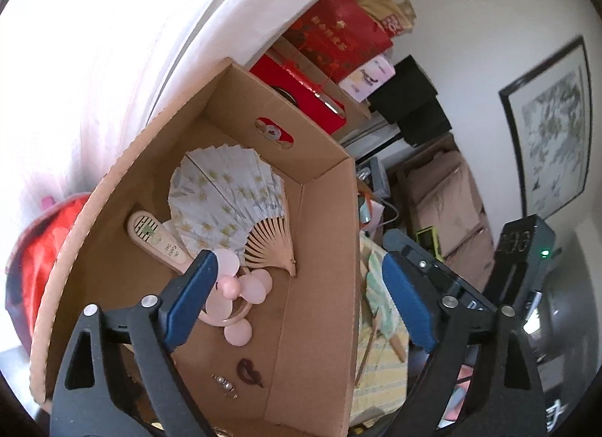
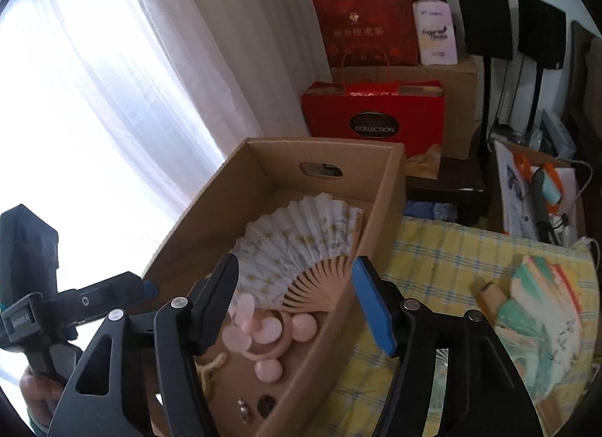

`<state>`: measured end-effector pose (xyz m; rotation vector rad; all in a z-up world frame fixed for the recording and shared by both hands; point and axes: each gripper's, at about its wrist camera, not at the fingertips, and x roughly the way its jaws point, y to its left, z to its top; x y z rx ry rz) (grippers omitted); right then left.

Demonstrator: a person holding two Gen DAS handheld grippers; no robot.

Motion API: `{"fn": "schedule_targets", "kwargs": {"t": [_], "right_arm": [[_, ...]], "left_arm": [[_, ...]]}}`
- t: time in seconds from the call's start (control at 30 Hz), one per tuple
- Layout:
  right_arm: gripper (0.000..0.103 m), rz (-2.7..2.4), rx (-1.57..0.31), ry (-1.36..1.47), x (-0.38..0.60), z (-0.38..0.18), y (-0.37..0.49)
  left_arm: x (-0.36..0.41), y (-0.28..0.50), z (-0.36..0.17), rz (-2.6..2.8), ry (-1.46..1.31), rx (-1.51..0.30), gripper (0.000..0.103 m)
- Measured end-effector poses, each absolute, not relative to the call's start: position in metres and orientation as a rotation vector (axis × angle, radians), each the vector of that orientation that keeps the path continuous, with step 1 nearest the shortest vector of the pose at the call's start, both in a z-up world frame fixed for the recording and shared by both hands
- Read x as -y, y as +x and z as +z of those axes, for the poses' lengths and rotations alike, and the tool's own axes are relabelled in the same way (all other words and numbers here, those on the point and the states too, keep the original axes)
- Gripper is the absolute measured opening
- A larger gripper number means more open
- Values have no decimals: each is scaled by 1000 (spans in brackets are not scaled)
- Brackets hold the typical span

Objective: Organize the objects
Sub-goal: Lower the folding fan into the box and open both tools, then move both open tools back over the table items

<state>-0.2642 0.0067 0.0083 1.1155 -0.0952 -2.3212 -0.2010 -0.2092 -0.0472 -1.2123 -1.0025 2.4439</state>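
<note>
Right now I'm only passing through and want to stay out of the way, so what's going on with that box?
A person holds a gripper in each hand over an open cardboard box, tidying loose items into it. A white folding fan, a pink handheld fan and a wooden paddle already lie inside. Both the left gripper and the right gripper have open jaws, holding nothing. A green folding fan still lies outside on the yellow checked cloth.

Cardboard box (image 1: 320, 248) holds white folding fan (image 1: 225, 203); pink handheld fan (image 1: 240, 294) just below it; left gripper (image 1: 297, 294) open, empty.
</note>
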Motion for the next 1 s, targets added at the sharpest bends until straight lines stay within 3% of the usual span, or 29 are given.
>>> {"fn": "schedule_targets", "kwargs": {"t": [0.23, 1.0], "right_arm": [[80, -2362, 62, 1147, -33, 9, -242], [81, -2469, 106, 1246, -140, 3, -190]], "left_arm": [[183, -188, -28, 2521, -1248, 804, 100], [72, -159, -15, 2490, -1265, 437, 103]]}}
